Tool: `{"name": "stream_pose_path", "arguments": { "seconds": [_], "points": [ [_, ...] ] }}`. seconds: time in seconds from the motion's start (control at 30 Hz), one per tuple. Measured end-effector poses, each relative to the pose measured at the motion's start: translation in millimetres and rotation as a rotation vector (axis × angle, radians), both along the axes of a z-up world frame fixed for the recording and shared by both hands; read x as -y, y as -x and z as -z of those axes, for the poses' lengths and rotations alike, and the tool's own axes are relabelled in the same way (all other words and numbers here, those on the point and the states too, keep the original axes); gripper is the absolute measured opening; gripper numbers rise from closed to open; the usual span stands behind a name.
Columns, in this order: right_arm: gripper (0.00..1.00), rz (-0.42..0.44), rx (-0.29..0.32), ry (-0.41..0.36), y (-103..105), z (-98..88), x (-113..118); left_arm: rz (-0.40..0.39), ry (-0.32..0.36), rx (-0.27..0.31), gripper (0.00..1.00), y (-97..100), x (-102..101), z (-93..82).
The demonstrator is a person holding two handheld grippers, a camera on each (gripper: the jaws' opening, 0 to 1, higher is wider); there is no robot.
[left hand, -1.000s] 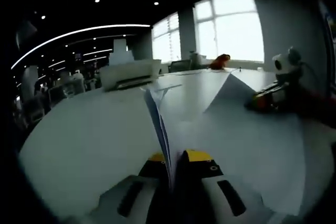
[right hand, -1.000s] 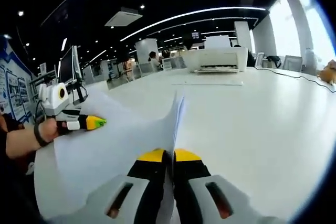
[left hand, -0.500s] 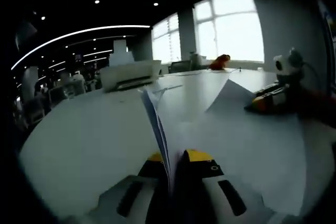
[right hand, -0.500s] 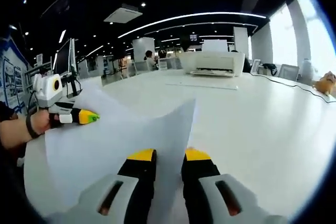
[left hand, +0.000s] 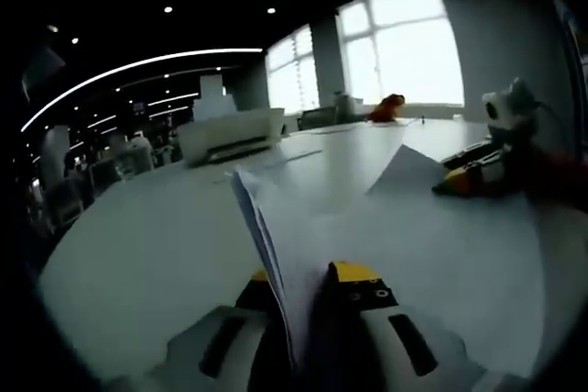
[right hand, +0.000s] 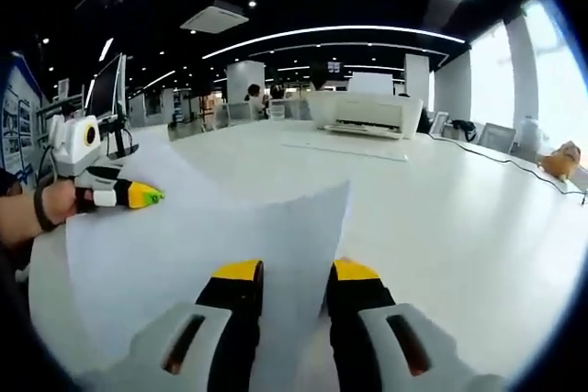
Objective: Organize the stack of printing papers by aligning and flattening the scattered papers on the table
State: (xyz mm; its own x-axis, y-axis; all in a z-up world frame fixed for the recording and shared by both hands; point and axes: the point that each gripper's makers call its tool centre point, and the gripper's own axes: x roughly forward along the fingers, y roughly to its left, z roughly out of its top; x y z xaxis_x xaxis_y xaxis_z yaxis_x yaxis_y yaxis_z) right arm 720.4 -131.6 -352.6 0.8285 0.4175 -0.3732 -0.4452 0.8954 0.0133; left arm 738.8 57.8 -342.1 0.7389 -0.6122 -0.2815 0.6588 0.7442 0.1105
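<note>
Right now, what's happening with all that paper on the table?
A person is tidying printing papers on a white table with two handheld grippers. The left gripper is shut on one edge of the papers, holding it up. The right gripper is open, with the sheets lying between its jaws. A printer sits farther back.

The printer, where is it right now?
In the right gripper view the printer sits at the table's far end, beyond the papers.
</note>
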Motion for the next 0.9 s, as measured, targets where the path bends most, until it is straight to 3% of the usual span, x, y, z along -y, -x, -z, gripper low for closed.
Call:
{"name": "stream_pose_path", "arguments": {
  "seconds": [0.27,0.43,0.53,0.73,0.9],
  "points": [
    [0.26,0.013,0.010,0.010,-0.6,-0.4,0.8,-0.024,0.001,0.013,0.24,-3.3,-4.8,-3.8],
    [0.26,0.014,0.020,0.022,-0.4,-1.2,0.6,-0.047,0.041,0.016,0.36,-4.3,-9.2,-9.9],
    [0.29,0.022,0.027,0.032,-1.3,-1.7,2.3,-0.072,0.017,0.026,0.42,-7.3,-12.9,-8.3],
    [0.30,0.026,0.032,0.038,-1.6,-2.2,3.2,-0.139,0.005,0.028,0.65,-13.8,-22.9,-6.7],
    [0.31,0.025,0.043,0.054,-1.4,-3.2,3.3,-0.214,-0.004,0.090,0.76,-19.4,-38.4,-16.1]
  ]
}}
